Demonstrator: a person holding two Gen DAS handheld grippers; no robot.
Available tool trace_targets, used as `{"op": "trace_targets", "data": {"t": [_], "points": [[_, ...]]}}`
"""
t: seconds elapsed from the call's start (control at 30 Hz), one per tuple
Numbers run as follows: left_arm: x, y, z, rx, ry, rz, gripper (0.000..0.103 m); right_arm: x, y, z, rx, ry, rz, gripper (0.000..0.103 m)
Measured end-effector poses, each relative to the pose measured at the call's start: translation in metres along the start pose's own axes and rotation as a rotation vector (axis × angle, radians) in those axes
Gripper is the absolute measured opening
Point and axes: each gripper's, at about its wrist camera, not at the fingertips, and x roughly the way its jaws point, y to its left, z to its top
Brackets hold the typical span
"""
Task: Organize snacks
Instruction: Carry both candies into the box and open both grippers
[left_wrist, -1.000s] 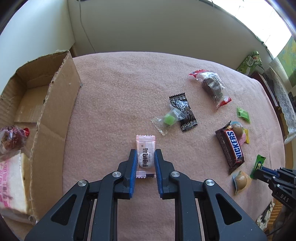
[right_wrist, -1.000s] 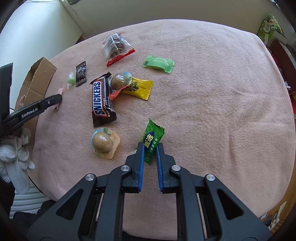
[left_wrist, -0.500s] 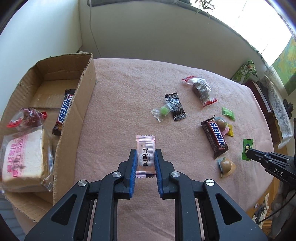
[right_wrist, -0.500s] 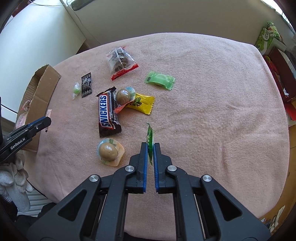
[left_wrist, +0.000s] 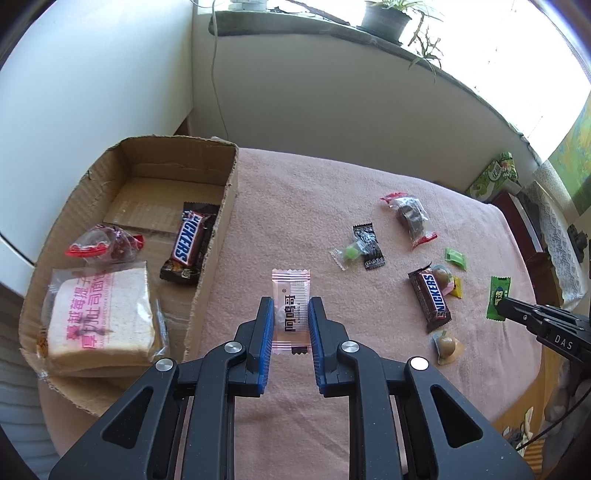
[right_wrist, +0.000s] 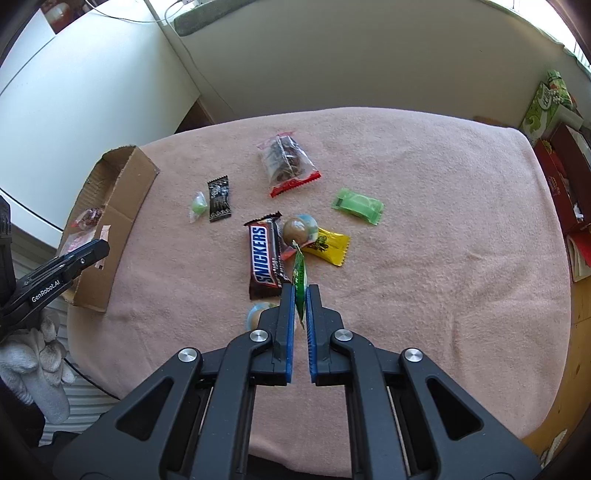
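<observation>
Several loose snacks on the pink cloth (right_wrist: 424, 221): Snickers bar (right_wrist: 264, 258), yellow sweet (right_wrist: 328, 245), green sweet (right_wrist: 357, 205), black packet (right_wrist: 219, 198), clear bag (right_wrist: 286, 162). At left, open carton (left_wrist: 218, 229) holding bread (left_wrist: 99, 314) and another Snickers (left_wrist: 186, 242). Left gripper (left_wrist: 290, 314) clamped on pink wrapper (left_wrist: 290, 306), lifted beside the carton wall. Right gripper (right_wrist: 300, 295) pinched shut on green packet (right_wrist: 300, 275), edge-on, above the cloth.

A home is suggested by the potted plants (left_wrist: 386, 16) on the windowsill and the pink blanket (right_wrist: 424, 206) spread on the worktop.
</observation>
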Motion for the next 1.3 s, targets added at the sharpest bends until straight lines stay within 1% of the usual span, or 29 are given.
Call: {"op": "trace_targets", "data": {"t": [0.3, 0.63, 1.0, 1.13, 1.3], "points": [[-0.026, 0.046, 0.013, -0.084, -0.067, 0.073, 0.017, -0.008, 0.06, 0.043, -0.117, -0.052, 0.087, 0.006], [-0.04, 0.087, 0.013, -0.164, -0.098, 0.137, 0.017, 0.003, 0.136, 0.077, -0.269, -0.069, 0.157, 0.006], [-0.047, 0.115, 0.01, -0.216, -0.11, 0.169, 0.017, 0.03, 0.222, 0.098, -0.427, -0.046, 0.216, 0.006], [-0.049, 0.121, 0.01, -0.221, -0.11, 0.173, 0.017, 0.046, 0.252, 0.1, -0.48, -0.02, 0.229, 0.006], [-0.05, 0.125, 0.009, -0.227, -0.11, 0.175, 0.017, 0.066, 0.277, 0.099, -0.514, 0.008, 0.235, 0.006]]}}
